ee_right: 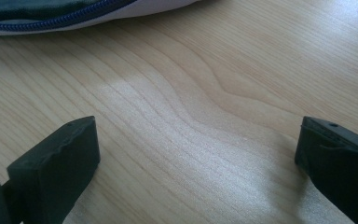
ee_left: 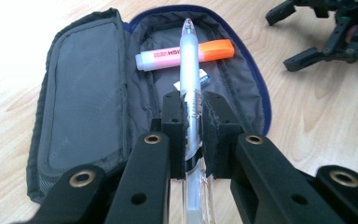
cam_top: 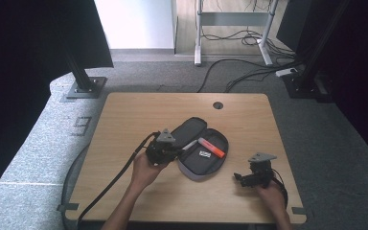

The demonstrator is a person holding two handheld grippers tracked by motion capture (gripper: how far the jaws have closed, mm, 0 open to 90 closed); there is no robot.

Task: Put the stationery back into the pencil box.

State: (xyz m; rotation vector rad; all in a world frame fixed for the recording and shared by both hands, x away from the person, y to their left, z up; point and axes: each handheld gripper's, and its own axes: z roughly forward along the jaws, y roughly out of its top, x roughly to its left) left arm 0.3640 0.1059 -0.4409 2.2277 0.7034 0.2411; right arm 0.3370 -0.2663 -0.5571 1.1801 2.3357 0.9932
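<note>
An open grey pencil case (cam_top: 199, 163) (ee_left: 88, 88) with a blue zip lies in the middle of the wooden table. Inside it rests an orange highlighter (cam_top: 212, 147) (ee_left: 186, 53). My left gripper (cam_top: 177, 152) (ee_left: 192, 116) is shut on a clear pen (ee_left: 189, 79) (cam_top: 188, 144), whose tip reaches out over the case's inside, above the highlighter. My right gripper (cam_top: 239, 178) (ee_right: 196, 149) stands open low over bare wood to the right of the case, with nothing between its fingers; the case's zipped edge (ee_right: 65, 18) shows at the top of its view.
The table (cam_top: 139, 115) has a round cable hole (cam_top: 217, 105) at its far edge. A black cable (cam_top: 110, 184) trails from the left gripper off the front edge. Cables and stand feet lie on the floor beyond the table.
</note>
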